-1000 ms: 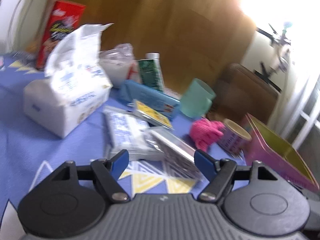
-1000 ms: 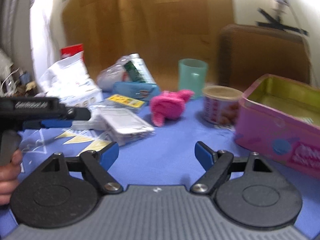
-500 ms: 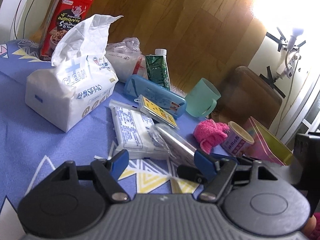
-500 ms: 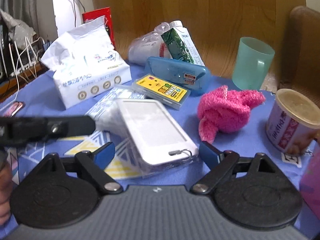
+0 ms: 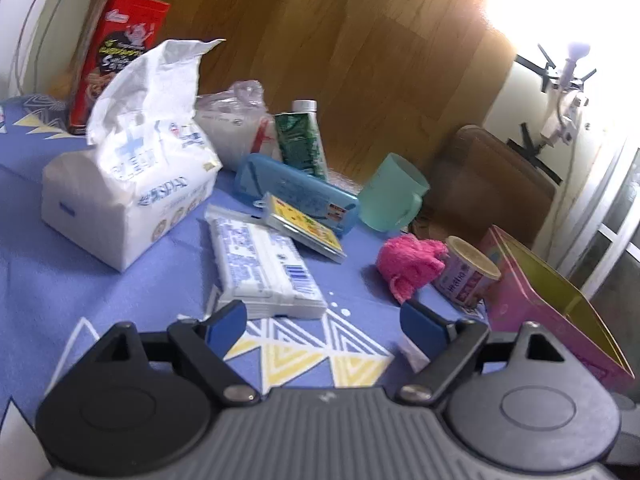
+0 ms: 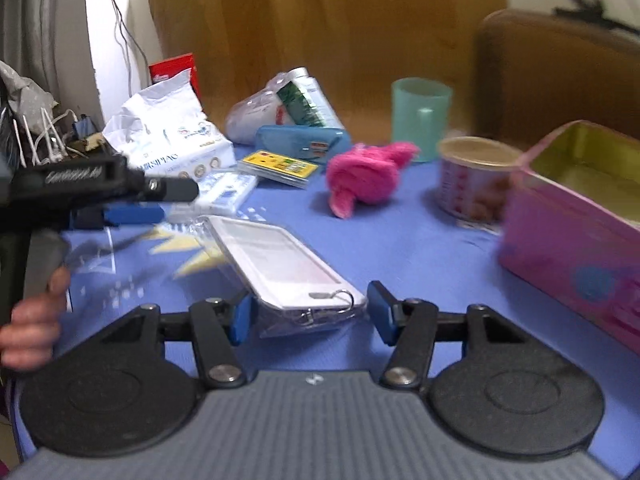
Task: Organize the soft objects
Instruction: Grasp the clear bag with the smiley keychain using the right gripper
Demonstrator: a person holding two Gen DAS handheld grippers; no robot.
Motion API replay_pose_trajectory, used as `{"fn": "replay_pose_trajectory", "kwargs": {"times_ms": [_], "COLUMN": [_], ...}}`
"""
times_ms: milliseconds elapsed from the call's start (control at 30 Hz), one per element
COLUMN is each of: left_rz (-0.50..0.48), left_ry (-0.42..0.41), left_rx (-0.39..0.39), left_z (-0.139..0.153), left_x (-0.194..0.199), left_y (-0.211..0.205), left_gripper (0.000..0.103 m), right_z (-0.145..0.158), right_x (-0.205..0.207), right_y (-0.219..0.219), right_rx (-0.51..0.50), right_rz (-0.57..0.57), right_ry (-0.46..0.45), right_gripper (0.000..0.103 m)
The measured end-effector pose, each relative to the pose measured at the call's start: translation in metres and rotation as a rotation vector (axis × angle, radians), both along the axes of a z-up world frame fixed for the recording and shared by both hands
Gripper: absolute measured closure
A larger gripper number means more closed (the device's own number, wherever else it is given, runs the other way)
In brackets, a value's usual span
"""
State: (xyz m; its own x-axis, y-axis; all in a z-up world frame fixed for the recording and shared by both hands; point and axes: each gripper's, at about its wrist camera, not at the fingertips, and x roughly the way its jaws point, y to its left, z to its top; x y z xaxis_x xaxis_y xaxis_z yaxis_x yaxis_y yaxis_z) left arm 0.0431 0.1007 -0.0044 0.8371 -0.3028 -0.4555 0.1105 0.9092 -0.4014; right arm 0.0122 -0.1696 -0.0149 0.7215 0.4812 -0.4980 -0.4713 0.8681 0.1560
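Right claw closing around plastic-wrapped white pack, pads not yet pressing; left claw spread, empty. Pink box empty; pink cloth, tissue pack unsorted.

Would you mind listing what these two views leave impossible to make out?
Right wrist view: pink tin floor, hidden by its near wall; far end cut off by frame edge.
Right wrist view: can label, blurred.
Right wrist view: red box, mostly behind tissue pack.
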Motion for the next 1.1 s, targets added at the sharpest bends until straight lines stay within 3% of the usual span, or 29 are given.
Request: {"fn": "replay_pose_trajectory", "kwargs": {"times_ms": [167, 467, 567, 633, 733, 867, 900, 933, 1000, 1067, 1100], "left_rz": [-0.015, -0.046, -0.049, -0.051, -0.055, -0.059, -0.060, -0.061, -0.061, -0.061, -0.062], "left_ry": [0.001, 0.000, 0.003, 0.005, 0.008, 0.010, 0.010, 0.010, 0.010, 0.010, 0.010], "left_rx": [0.013, 0.044, 0.040, 0.038, 0.035, 0.029, 0.028, 0.027, 0.026, 0.026, 0.026], "left_z": [0.000, 0.000, -0.001, -0.001, -0.002, -0.002, -0.002, -0.002, -0.002, -0.002, -0.002], "left_x": [-0.001, -0.001, 0.000, 0.000, 0.001, 0.002, 0.002, 0.002, 0.002, 0.002, 0.002], "left_y": [-0.003, -0.011, -0.011, -0.011, -0.010, -0.009, -0.009, -0.009, -0.009, -0.009, -0.008], "left_gripper": [0.016, 0.016, 0.016, 0.016, 0.016, 0.016, 0.016, 0.016, 0.016, 0.016, 0.015], "right_z": [-0.006, -0.012, -0.013, -0.012, -0.010, -0.021, -0.024, -0.028, -0.031, -0.024, -0.020], "right_x": [-0.023, -0.031, -0.030, -0.028, -0.020, -0.001, 0.002, 0.005, 0.008, 0.004, 0.001], "right_y": [-0.017, -0.003, -0.007, -0.014, -0.034, -0.068, -0.070, -0.069, -0.063, -0.058, -0.055], "right_rx": [-0.009, -0.108, -0.088, -0.041, 0.138, 0.625, 0.683, 0.698, 0.630, 0.578, 0.531], "right_rz": [-0.059, -0.031, -0.030, -0.045, -0.064, 0.044, 0.070, 0.077, 0.040, 0.018, -0.019], "right_ry": [-0.011, -0.049, -0.041, -0.024, 0.073, 0.360, 0.405, 0.438, 0.458, 0.404, 0.351], "right_gripper": [0.041, 0.030, 0.030, 0.038, 0.043, 0.043, 0.043, 0.042, 0.044, 0.040, 0.031]}}
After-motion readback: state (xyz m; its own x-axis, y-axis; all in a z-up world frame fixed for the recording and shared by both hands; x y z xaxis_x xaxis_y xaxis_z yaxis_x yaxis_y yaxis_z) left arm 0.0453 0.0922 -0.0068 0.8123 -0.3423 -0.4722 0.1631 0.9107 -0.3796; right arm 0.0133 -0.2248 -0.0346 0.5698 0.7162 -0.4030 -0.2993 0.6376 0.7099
